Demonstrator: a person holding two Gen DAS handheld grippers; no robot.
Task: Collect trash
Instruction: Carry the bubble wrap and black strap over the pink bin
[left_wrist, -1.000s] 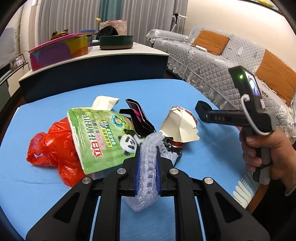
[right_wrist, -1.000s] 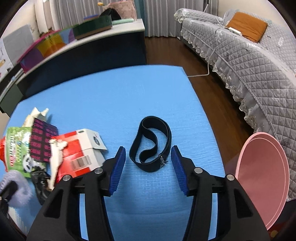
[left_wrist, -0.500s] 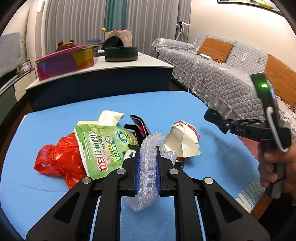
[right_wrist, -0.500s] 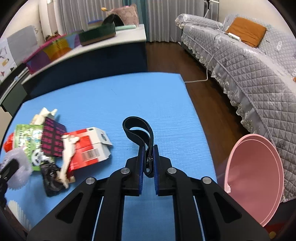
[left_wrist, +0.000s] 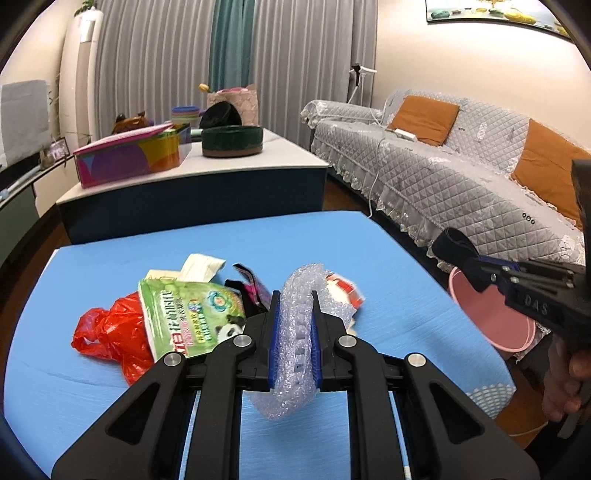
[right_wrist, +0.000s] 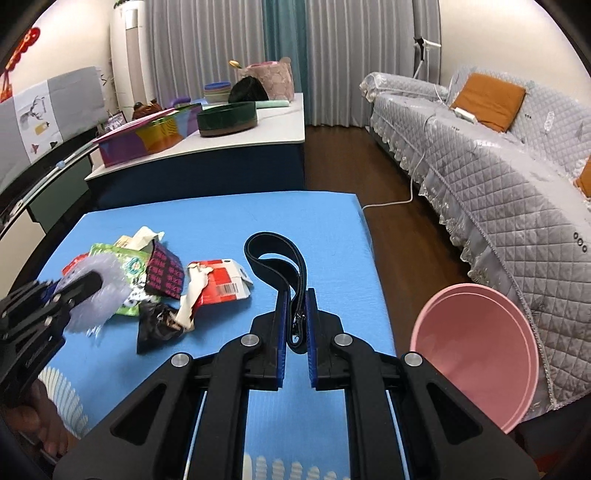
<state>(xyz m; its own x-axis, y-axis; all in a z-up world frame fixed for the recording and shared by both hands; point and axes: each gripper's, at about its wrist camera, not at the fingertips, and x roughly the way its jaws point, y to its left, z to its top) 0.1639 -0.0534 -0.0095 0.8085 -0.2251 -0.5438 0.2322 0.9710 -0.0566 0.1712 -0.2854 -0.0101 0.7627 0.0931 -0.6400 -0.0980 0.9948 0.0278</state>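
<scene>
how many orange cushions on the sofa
2 in the left wrist view: one orange cushion at the sofa's far end, another nearer. More may lie out of frame.

Left wrist view: looks forward and downward along its own black fingers, close above the blue cloth-covered table (left_wrist: 388, 258), facing the grey quilted sofa (left_wrist: 461, 177). Right wrist view: same attitude, further right. Both share the table (right_wrist: 207, 218), the litter heap, the round pink plastic basin (right_wrist: 476, 350) (left_wrist: 491, 317) and the sofa (right_wrist: 498, 177)
</scene>
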